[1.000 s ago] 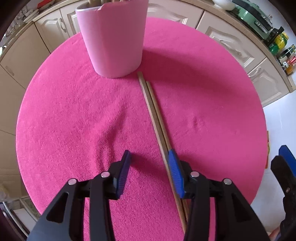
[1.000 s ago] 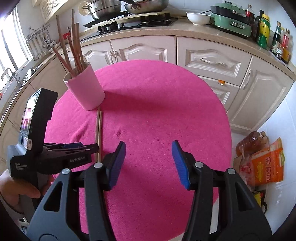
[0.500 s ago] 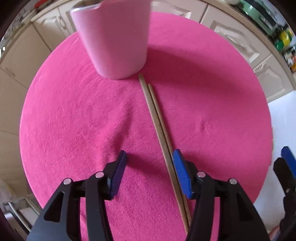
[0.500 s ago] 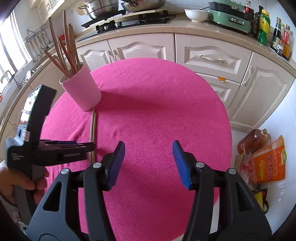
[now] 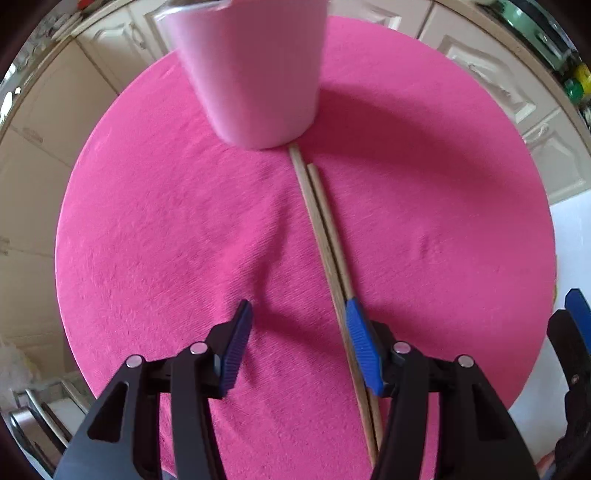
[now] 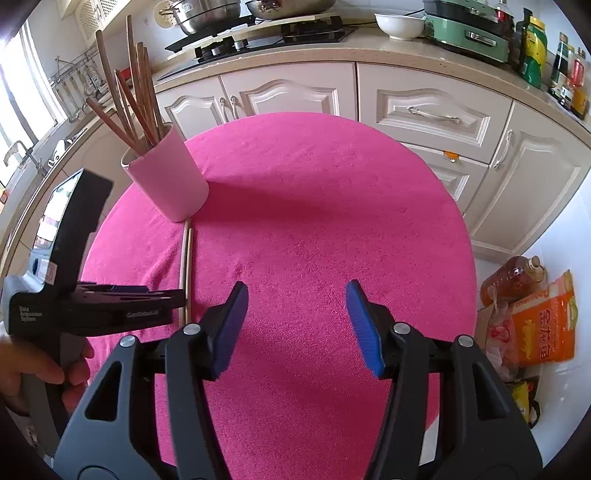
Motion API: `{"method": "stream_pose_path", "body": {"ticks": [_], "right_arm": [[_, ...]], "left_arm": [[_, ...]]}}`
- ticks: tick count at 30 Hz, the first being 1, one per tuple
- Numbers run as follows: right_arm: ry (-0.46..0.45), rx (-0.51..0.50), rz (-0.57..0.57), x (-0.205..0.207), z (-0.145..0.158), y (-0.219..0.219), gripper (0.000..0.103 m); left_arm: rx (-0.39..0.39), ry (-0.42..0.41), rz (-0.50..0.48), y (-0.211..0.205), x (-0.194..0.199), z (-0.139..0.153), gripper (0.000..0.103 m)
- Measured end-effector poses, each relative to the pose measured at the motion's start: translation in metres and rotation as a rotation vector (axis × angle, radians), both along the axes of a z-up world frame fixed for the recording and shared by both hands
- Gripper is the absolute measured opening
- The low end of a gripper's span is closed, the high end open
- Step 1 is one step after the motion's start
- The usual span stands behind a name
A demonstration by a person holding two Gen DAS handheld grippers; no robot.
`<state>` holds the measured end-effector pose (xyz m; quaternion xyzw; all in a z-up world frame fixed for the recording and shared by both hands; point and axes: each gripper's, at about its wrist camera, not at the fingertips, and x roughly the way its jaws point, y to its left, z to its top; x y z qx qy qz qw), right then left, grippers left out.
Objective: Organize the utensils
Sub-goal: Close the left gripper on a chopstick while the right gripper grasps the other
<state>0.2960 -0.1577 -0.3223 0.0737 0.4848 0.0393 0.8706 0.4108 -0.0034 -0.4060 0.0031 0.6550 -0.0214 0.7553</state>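
Two light wooden chopsticks (image 5: 321, 229) lie side by side on the pink-clothed round table (image 5: 147, 240), their far ends touching the foot of a pink cup (image 5: 255, 74). My left gripper (image 5: 298, 306) points down over them and is open. Its right pad sits over the pair, so the gap between the jaws is mostly bare cloth. In the right wrist view the cup (image 6: 166, 177) holds several dark chopsticks (image 6: 133, 88). The loose pair (image 6: 187, 258) runs under the left gripper (image 6: 173, 295). My right gripper (image 6: 295, 291) hovers open over bare cloth, holding nothing.
Cream kitchen cabinets (image 6: 424, 118) and a counter with a hob, pots, a white bowl (image 6: 399, 24) and bottles ring the table. An oil bottle (image 6: 517, 277) and an orange bag (image 6: 546, 325) sit on the floor at the right. A hand (image 6: 22, 373) grips the left tool.
The left gripper's jaws have spread wider and it has tipped slightly, so the cup looms closer. The chopsticks have not moved. The right gripper has hardly moved.
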Motion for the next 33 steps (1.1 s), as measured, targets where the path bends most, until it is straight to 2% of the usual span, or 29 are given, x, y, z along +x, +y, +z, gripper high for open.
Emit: {"method": "stream_pose_path", "body": {"ticks": [3,10,13,15,17,19,20,23,27,30,32,33], "right_arm": [[0.003,0.006,-0.007,0.001,-0.002,-0.002,0.055],[0.017,0.013,0.001,0.004,-0.004,0.002,0.055],[0.025,0.017,-0.004,0.004,-0.006,0.001,0.055],[0.03,0.019,-0.004,0.006,-0.006,0.001,0.055],[0.037,0.02,0.002,0.008,-0.006,0.001,0.055],[0.044,0.022,0.008,0.01,-0.006,0.002,0.055],[0.05,0.024,0.011,0.011,-0.007,0.003,0.055],[0.073,0.037,0.026,0.016,-0.011,0.01,0.055],[0.124,0.057,0.083,0.026,-0.018,0.031,0.055],[0.185,0.069,0.133,0.038,-0.028,0.052,0.055],[0.231,0.067,0.165,0.047,-0.036,0.067,0.051],[0.242,0.068,0.173,0.05,-0.038,0.072,0.044]], "left_arm": [[-0.025,0.014,-0.002,0.0,0.003,-0.003,0.053],[0.071,0.043,-0.051,-0.027,0.018,-0.009,0.053],[0.131,0.05,-0.125,-0.042,0.023,-0.008,0.052],[0.106,0.056,-0.139,-0.046,0.024,-0.008,0.044],[0.07,0.069,-0.151,-0.044,0.021,-0.006,0.027],[0.047,0.07,-0.169,-0.037,0.015,-0.004,0.014],[0.038,0.074,-0.179,-0.034,0.013,-0.004,0.01],[-0.022,0.085,-0.179,-0.015,0.005,0.0,0.006],[-0.088,0.112,-0.162,0.01,-0.002,0.004,0.006],[-0.095,0.129,-0.165,0.022,-0.006,0.004,0.006],[-0.108,0.135,-0.161,0.033,-0.005,0.006,0.006],[-0.112,0.14,-0.163,0.04,-0.007,0.005,0.006]]}}
